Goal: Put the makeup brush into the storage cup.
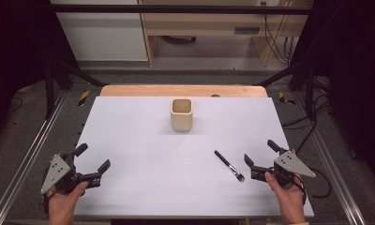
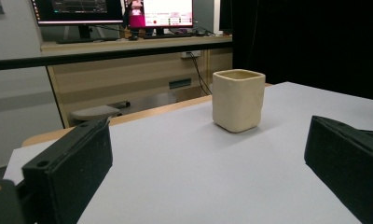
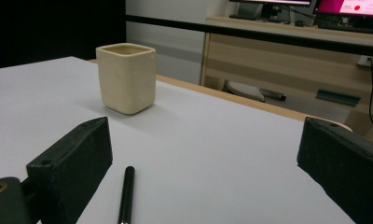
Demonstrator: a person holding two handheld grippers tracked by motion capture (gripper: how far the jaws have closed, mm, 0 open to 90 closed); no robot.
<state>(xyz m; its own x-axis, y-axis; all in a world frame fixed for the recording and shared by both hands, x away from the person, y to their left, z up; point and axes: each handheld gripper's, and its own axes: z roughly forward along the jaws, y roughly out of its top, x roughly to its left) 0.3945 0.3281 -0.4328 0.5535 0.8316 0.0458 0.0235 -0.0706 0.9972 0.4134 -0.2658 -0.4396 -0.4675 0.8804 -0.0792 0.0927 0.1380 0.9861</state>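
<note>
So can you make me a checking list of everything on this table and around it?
Surface: white board on a wooden table, flat and bare apart from two things.
Job's things: brush with a black handle lies flat near the right gripper; beige square cup stands upright, empty as far as shown, toward the far edge.
Clutter: nothing seen.
Grippers: left gripper open, holding nothing, at the near left corner; right gripper open, holding nothing, just right of the brush.
Cables: black cable trails from the right gripper off the table's right side.
Surroundings: wooden desk with lit monitors behind; dark curtains at the sides.
</note>
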